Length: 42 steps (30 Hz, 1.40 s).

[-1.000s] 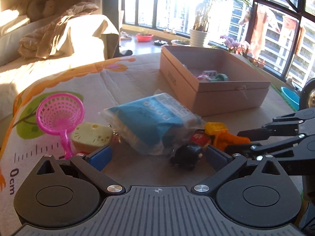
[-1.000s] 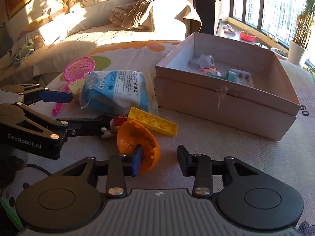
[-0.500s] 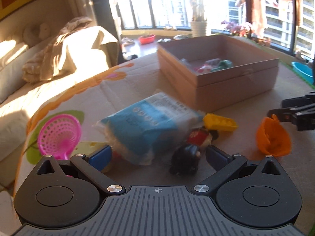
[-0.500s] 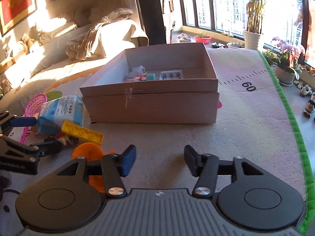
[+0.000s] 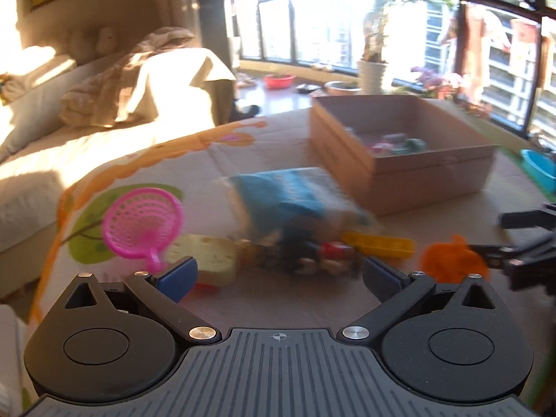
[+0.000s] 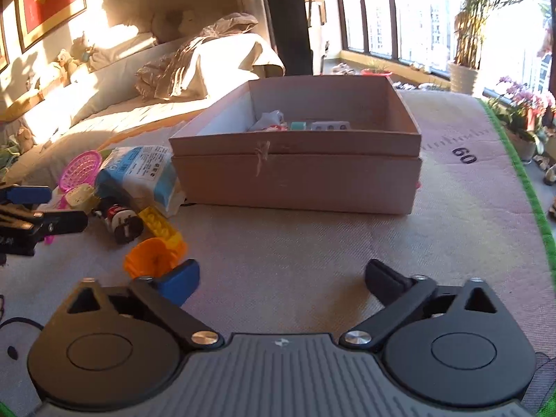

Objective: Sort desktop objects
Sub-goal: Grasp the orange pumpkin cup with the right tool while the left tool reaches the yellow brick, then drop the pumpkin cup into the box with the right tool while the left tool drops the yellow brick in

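An open cardboard box [image 6: 299, 180] with small items inside stands on the mat; it also shows in the left wrist view [image 5: 431, 173]. Left of it lie a blue-white packet [image 6: 139, 173], a pink toy strainer [image 5: 142, 222], a pale cheese-shaped toy [image 5: 208, 257], a black-and-red toy figure [image 6: 121, 222], a yellow brick [image 6: 163, 229] and an orange scoop [image 6: 153, 257]. My left gripper [image 5: 278, 274] is open and empty, just short of the figure. My right gripper [image 6: 281, 278] is open and empty, its left finger beside the scoop.
The table wears a cloth mat [image 6: 347, 260] with a green border [image 6: 521, 180] at the right edge. A sofa with blankets [image 6: 173, 80] stands behind. Potted plants [image 6: 462, 69] stand by the window.
The right gripper has opened wider and drawn back, leaving the orange scoop on the mat at its left. The left gripper has pulled back and swung left; its view is blurred.
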{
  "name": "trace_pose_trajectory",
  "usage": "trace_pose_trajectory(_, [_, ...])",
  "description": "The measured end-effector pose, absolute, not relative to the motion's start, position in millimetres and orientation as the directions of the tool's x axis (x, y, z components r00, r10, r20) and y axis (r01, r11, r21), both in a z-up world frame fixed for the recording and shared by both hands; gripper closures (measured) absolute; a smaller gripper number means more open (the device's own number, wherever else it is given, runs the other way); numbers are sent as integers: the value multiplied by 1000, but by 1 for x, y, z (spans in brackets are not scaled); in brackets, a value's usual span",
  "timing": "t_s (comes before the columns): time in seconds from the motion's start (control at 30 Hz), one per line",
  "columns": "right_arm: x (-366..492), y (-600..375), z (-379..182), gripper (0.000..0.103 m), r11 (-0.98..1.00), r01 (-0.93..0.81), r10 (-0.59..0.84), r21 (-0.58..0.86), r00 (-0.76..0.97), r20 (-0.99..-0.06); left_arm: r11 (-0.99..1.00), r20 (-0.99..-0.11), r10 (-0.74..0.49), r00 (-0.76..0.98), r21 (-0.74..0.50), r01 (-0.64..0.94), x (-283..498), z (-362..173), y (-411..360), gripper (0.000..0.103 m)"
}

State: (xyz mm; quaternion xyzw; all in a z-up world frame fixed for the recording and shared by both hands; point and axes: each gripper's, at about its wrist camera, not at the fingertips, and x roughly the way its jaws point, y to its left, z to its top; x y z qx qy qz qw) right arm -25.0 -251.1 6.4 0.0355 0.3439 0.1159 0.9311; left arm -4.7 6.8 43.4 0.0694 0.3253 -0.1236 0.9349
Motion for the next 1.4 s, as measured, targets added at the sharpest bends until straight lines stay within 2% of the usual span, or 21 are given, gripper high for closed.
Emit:
trace_pose_trajectory(0.13, [-24,-256,6,0,964,-195,264,179,732,-627,923,-630,-278,725,33,383,-17,39,-20,0])
trace_pose_trajectory(0.23, [-24,-259,6,0,959,-207,285,195,725,-627,907,-642,-296,707,43,419,-15,31,-37,1])
trace_pose_trajectory(0.27, [-25,-261,6,0,956,-214,294,202,722,-626,906,-646,-289,706,53,420,-14,28,-41,8])
trace_pose_trajectory(0.3, [-25,-263,6,0,953,-221,304,210,719,-625,908,-651,-279,706,62,415,-11,25,-43,19])
trace_pose_trajectory(0.33, [-26,-265,7,0,948,-230,317,218,717,-621,911,-655,-269,706,65,407,-7,23,-44,23])
trace_pose_trajectory(0.5, [-29,-278,8,0,926,-230,369,299,716,-592,951,-662,-165,731,90,296,12,18,-22,23])
trace_pose_trajectory(0.67, [-41,-260,23,0,915,-304,402,264,733,-548,968,-657,-56,752,149,202,17,21,-1,18])
trace_pose_trajectory(0.77, [-47,-235,31,1,901,-390,426,187,723,-545,970,-656,-48,753,149,192,17,24,3,18])
trace_pose_trajectory(0.8, [-48,-227,30,4,894,-413,434,171,710,-554,970,-658,-55,751,142,196,17,25,3,18])
trace_pose_trajectory(0.87, [-47,-212,25,20,886,-444,431,134,684,-589,969,-657,-65,751,137,203,16,27,1,18])
trace_pose_trajectory(0.93, [-46,-204,20,46,896,-436,394,89,684,-614,967,-654,-73,753,137,213,13,30,-2,18])
trace_pose_trajectory(0.97, [-44,-204,19,51,901,-426,382,85,684,-622,967,-652,-78,754,136,217,12,32,-3,18])
trace_pose_trajectory(1.03, [-42,-213,19,51,916,-387,363,103,695,-620,965,-645,-99,758,123,231,8,36,-6,18])
trace_pose_trajectory(1.07, [-42,-219,20,54,924,-367,350,105,706,-616,963,-639,-130,758,101,250,5,38,-7,16])
trace_pose_trajectory(1.2, [-44,-251,19,55,961,-260,264,97,750,-606,924,-649,-298,700,-11,382,-2,39,-25,9])
trace_pose_trajectory(1.27, [-44,-264,18,55,970,-221,234,98,758,-608,914,-668,-311,676,-16,405,2,32,-39,9])
trace_pose_trajectory(1.4, [-49,-275,16,55,977,-193,210,94,769,-604,935,-694,-258,673,-3,356,26,17,-61,9])
